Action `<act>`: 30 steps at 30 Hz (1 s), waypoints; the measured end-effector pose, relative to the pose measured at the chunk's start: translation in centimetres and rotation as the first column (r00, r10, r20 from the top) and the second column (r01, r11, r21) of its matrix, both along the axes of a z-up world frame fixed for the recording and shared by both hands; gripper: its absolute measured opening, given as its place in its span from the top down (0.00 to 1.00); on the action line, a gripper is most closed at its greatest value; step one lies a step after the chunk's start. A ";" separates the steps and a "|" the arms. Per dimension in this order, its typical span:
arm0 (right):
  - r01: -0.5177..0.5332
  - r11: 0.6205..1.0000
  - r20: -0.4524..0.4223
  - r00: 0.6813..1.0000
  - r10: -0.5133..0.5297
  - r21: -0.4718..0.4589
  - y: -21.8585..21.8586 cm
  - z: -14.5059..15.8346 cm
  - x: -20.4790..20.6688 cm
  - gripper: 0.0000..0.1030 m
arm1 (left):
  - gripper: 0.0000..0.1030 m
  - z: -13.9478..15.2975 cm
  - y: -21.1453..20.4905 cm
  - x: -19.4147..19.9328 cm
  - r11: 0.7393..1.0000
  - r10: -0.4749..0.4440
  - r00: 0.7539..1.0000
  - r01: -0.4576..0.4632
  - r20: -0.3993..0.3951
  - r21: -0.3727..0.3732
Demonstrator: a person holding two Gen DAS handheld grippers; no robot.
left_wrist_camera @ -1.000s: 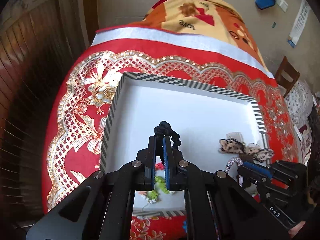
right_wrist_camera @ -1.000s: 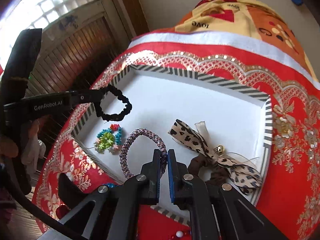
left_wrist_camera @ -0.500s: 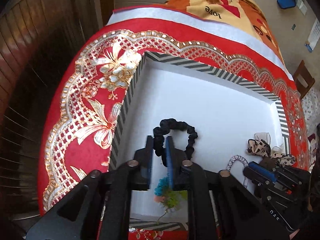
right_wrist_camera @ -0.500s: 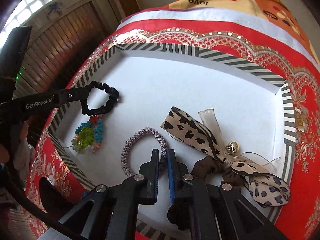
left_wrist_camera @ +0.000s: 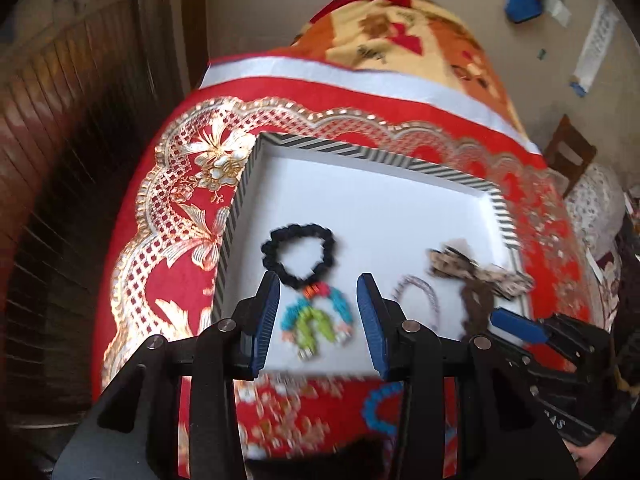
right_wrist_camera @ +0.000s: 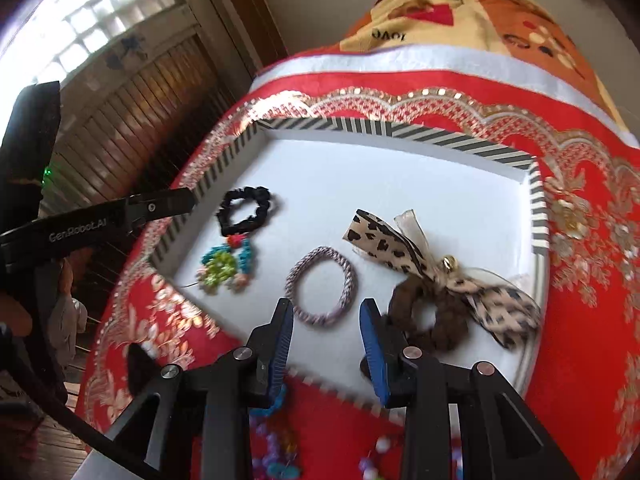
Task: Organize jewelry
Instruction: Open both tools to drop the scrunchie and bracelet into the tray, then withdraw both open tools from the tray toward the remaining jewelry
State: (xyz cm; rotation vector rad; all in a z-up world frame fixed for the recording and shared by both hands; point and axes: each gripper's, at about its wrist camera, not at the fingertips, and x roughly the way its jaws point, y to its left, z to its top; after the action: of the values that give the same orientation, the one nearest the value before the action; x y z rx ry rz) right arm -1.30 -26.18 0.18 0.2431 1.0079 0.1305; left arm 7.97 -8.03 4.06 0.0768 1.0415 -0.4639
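Note:
A white tray with a striped rim [left_wrist_camera: 372,156] [right_wrist_camera: 400,130] lies on a red and gold cloth. In it lie a black hair tie [left_wrist_camera: 298,254] [right_wrist_camera: 245,209], a colourful bead bracelet [left_wrist_camera: 318,320] [right_wrist_camera: 226,266], a woven purple-white band [right_wrist_camera: 322,298] [left_wrist_camera: 420,296] and a brown scrunchie with a leopard bow [right_wrist_camera: 436,280] [left_wrist_camera: 480,276]. My left gripper [left_wrist_camera: 318,320] is open and empty, just behind the bead bracelet. My right gripper [right_wrist_camera: 326,344] is open and empty at the near edge of the woven band.
A blue bead ring [left_wrist_camera: 380,408] and several loose beads [right_wrist_camera: 280,452] lie on the cloth in front of the tray. A wooden slatted wall [right_wrist_camera: 132,92] stands at the left. A patterned blanket [left_wrist_camera: 404,36] lies behind the tray.
My left gripper opened and let go of the black hair tie, which now lies in the tray. My right gripper opened and let go of the woven band. Both pulled back.

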 end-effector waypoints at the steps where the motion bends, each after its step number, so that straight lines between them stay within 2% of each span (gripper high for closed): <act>1: 0.008 1.000 0.002 1.000 -0.008 -0.008 0.0 0.4 -0.7 0.66 | 0.62 0.4 0.1 -0.7 1.000 -0.006 1.000 0.006 0.009 -0.002; 4: 0.042 0.999 0.011 0.999 -0.041 -0.013 -0.3 1.7 -3.1 0.63 | 0.62 1.2 0.7 -3.3 1.000 -0.020 0.999 0.020 0.032 -0.002; 10: 0.093 0.996 0.025 0.995 -0.093 0.002 -0.9 2.9 -7.1 0.63 | 0.62 1.3 1.9 -7.5 0.999 -0.046 0.999 0.046 0.012 -0.002; 14: 0.105 0.994 0.016 0.994 -0.104 -0.008 -0.8 3.0 -9.4 0.60 | 0.62 1.4 2.7 -9.7 0.999 -0.046 0.999 0.047 0.010 -0.011; 30: 0.134 0.991 0.035 0.990 -0.133 -0.018 1.0 3.1 -15.9 0.60 | 0.62 1.6 5.5 -17.1 0.998 -0.055 0.998 0.056 0.020 -0.014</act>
State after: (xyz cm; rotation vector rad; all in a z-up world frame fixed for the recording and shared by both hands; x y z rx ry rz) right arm -17.24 -25.19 3.25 0.2881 0.9557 0.0030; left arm -9.12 -2.56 5.69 0.0970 1.0187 -0.5203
